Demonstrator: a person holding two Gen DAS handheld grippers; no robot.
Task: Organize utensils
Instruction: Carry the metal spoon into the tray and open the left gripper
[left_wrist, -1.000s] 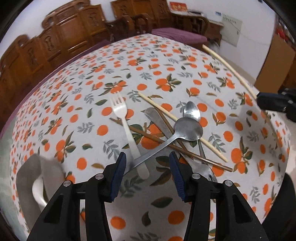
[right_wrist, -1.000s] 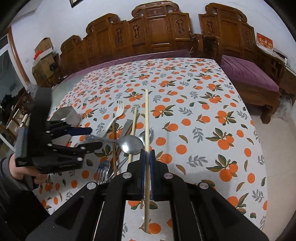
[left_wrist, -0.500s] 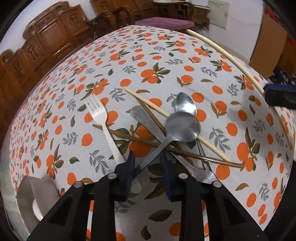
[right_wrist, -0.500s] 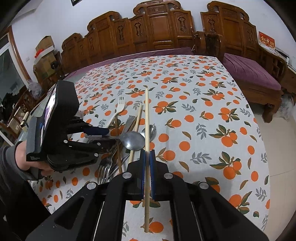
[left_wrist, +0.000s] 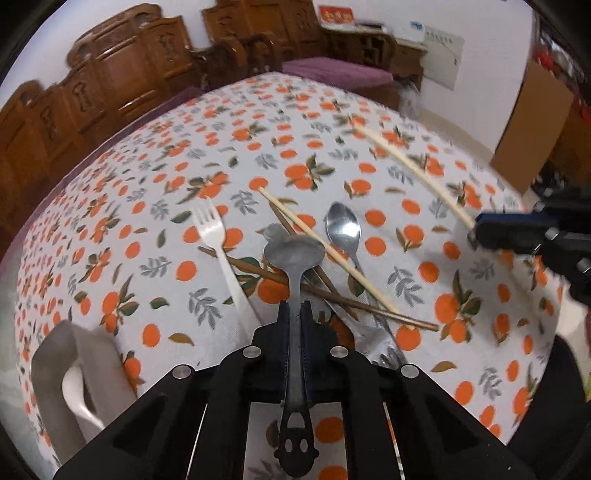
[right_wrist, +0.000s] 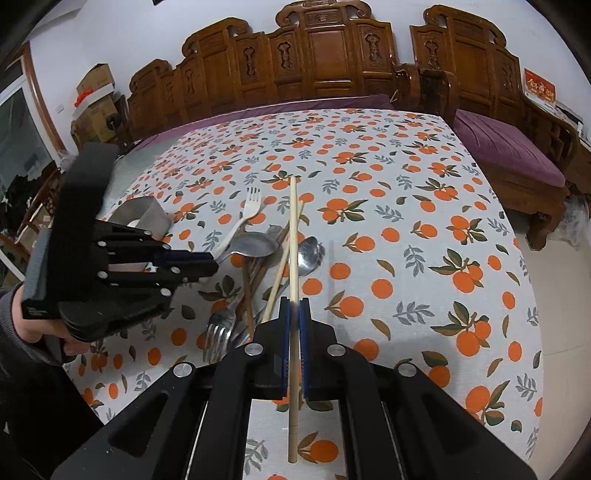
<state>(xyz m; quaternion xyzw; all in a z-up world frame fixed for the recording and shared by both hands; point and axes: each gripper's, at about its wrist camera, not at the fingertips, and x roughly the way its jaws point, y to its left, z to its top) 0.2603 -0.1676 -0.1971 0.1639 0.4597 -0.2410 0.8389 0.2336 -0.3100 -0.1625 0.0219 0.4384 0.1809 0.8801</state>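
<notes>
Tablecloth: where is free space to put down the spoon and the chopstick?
Free: the far tablecloth up to the wooden bench, and the whole side right of the pile. Crowded: the centre, where plastic fork, small spoon and brown chopsticks overlap.

Carved wooden bench (right_wrist: 332, 62), white wall (right_wrist: 110, 33)

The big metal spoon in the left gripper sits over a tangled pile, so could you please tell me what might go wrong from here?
1. The left gripper pinches the metal spoon at its narrow handle; it may swivel or slip.
2. Its bowl hangs over the brown chopsticks; lifting carelessly could drag them.
3. The pale chopstick in the right gripper could tilt.
</notes>
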